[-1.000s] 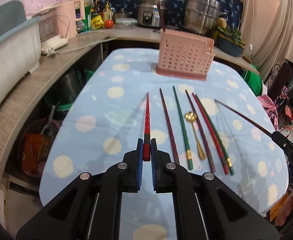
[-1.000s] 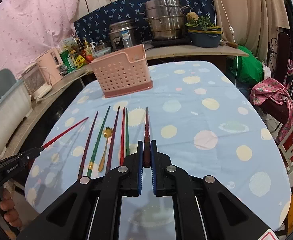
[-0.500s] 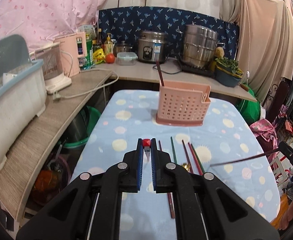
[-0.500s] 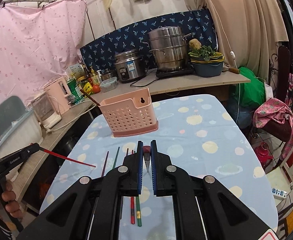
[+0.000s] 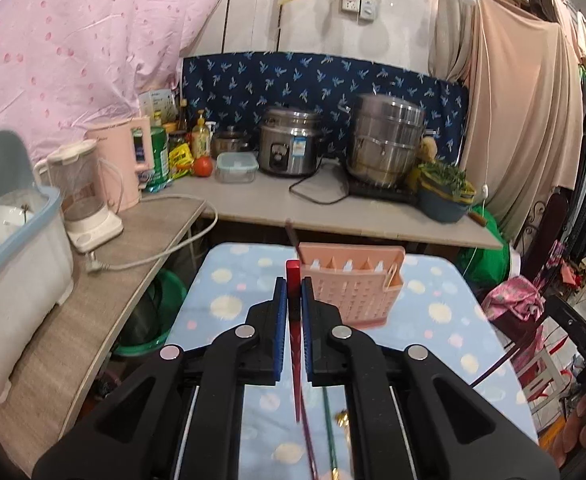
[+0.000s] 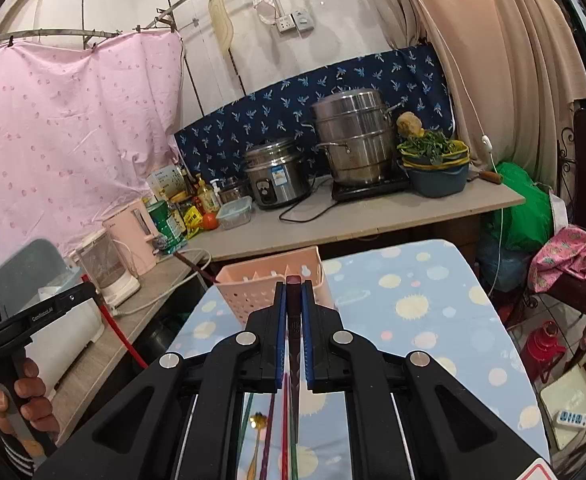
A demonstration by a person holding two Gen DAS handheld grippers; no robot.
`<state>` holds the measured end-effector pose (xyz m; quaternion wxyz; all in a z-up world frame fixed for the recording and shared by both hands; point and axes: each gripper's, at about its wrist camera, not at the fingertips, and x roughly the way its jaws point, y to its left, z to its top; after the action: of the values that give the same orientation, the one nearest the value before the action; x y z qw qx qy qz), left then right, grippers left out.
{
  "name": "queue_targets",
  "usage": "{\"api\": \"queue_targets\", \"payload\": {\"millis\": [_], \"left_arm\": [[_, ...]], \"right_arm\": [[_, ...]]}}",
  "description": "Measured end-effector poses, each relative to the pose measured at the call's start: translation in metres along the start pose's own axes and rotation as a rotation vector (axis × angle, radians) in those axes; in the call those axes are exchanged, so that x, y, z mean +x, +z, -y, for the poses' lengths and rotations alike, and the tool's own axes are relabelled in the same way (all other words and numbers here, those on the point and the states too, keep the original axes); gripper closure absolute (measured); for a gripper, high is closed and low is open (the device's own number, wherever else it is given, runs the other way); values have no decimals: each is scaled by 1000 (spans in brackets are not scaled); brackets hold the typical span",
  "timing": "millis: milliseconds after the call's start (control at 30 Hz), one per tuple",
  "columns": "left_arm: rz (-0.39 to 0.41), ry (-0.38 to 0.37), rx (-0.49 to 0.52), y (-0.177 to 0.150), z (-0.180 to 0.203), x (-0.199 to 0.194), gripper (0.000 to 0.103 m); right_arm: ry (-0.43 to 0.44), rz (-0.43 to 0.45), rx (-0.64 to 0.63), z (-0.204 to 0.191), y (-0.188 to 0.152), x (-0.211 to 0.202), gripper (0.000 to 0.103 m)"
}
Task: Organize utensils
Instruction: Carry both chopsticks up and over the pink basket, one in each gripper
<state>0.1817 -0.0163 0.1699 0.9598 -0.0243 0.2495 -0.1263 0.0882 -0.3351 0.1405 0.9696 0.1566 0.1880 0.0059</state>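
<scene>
My left gripper (image 5: 293, 300) is shut on a red chopstick (image 5: 293, 280), held upright with its tip hanging down, above the table in front of the pink slotted utensil basket (image 5: 353, 292). My right gripper (image 6: 293, 304) is shut on a dark maroon chopstick (image 6: 292, 288), also held upright, before the same basket (image 6: 269, 284). One dark chopstick (image 5: 292, 234) stands in the basket. More chopsticks (image 6: 269, 432) and a gold spoon (image 6: 258, 424) lie on the dotted tablecloth below.
The blue dotted table (image 5: 445, 312) is bordered on the left by a wooden counter (image 5: 93, 292) with a blender and a white bin (image 5: 17, 264). The back counter holds a rice cooker (image 5: 289, 146) and a steel pot (image 5: 387, 144). Pink cloth (image 6: 573, 260) lies on a chair at the right.
Both grippers have lifted their chopsticks off the table and tilted them upright. Both have risen and face the basket and back counter from higher up.
</scene>
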Motion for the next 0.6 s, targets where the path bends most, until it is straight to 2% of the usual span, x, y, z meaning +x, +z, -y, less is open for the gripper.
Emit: {"api": "queue_targets", "payload": {"millis": [400,600], "left_arm": [[210,-17,-41,108,17,32,96],[218,-38,-87,133,18,81,96]], "right_arm": [[68,182,66,-13,98,71,96],[66,201,77,-13,113,118,96]]}}
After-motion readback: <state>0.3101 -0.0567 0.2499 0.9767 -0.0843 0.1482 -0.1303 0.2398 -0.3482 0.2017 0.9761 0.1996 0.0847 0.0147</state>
